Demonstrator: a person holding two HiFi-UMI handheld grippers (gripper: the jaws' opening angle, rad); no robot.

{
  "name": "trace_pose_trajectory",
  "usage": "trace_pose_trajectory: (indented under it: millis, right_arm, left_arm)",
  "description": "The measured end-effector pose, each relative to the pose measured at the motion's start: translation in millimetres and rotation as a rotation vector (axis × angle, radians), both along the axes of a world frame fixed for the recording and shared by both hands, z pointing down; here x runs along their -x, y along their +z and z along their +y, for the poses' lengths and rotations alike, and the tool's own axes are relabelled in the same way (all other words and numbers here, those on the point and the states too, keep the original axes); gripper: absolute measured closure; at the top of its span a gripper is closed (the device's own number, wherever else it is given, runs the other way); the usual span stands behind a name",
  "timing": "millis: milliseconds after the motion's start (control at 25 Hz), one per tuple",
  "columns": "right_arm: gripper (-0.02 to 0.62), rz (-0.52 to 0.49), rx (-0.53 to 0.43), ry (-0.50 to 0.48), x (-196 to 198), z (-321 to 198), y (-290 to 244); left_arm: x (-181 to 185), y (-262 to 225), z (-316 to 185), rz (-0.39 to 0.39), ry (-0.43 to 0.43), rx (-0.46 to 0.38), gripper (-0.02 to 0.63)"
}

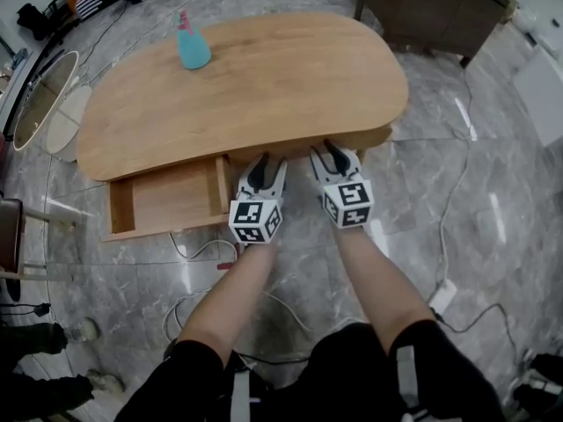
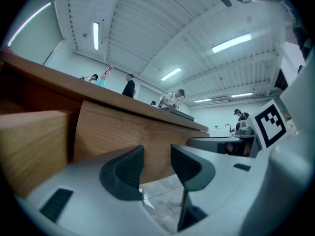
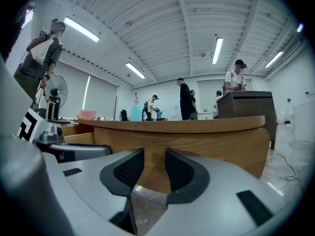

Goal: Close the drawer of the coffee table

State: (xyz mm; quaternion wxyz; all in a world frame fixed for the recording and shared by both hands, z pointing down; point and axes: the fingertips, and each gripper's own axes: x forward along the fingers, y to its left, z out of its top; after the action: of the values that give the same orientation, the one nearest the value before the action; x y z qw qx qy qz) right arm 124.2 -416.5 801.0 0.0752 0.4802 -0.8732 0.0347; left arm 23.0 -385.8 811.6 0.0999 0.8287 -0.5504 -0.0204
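Note:
The wooden coffee table (image 1: 264, 77) has its drawer (image 1: 167, 202) pulled out at the front left, and the drawer is empty. My left gripper (image 1: 262, 167) is open, its tips at the table's front panel just right of the drawer's side wall. My right gripper (image 1: 332, 152) is open beside it, tips close to the same front panel. In the left gripper view the left gripper (image 2: 156, 156) has only the wooden panel (image 2: 128, 132) behind its gap, and the drawer's wall (image 2: 34, 141) is at the left. In the right gripper view nothing sits between the jaws of the right gripper (image 3: 154, 163).
A blue spray bottle (image 1: 192, 47) stands on the tabletop's far left. An oval mirror (image 1: 44, 99) leans at the left. Cables (image 1: 202, 251) and a power strip (image 1: 442, 295) lie on the marble floor. A wooden cabinet (image 1: 431, 7) stands far right. People stand in the background.

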Motion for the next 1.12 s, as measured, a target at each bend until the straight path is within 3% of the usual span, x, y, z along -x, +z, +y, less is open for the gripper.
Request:
trace_pose_trajectory:
  millis: [520,720,840,1120]
  right_arm:
    - [0.48,0.02,-0.008,-0.011,7.0,-24.0,0.7]
    - [0.486,0.025,-0.012,-0.029,8.9,-21.7,0.4]
    - [0.483,0.021,-0.002,-0.04,7.8,-10.2,5.7]
    - [0.483,0.05,-0.034,-0.149,24.6,40.2,3.9]
  left_arm:
    - [12.0,0.9,-24.8,0.063,-0.041,0.017,0.453]
    - [8.6,-0.8,-21.9,0.064,-0.011,0.011,0.451]
    - [-4.7,1.7,-7.5,0.024,0.032,0.011,0.45]
    - [-39.7,-18.3,36.5,-0.084,0.14,-0.092,0.451]
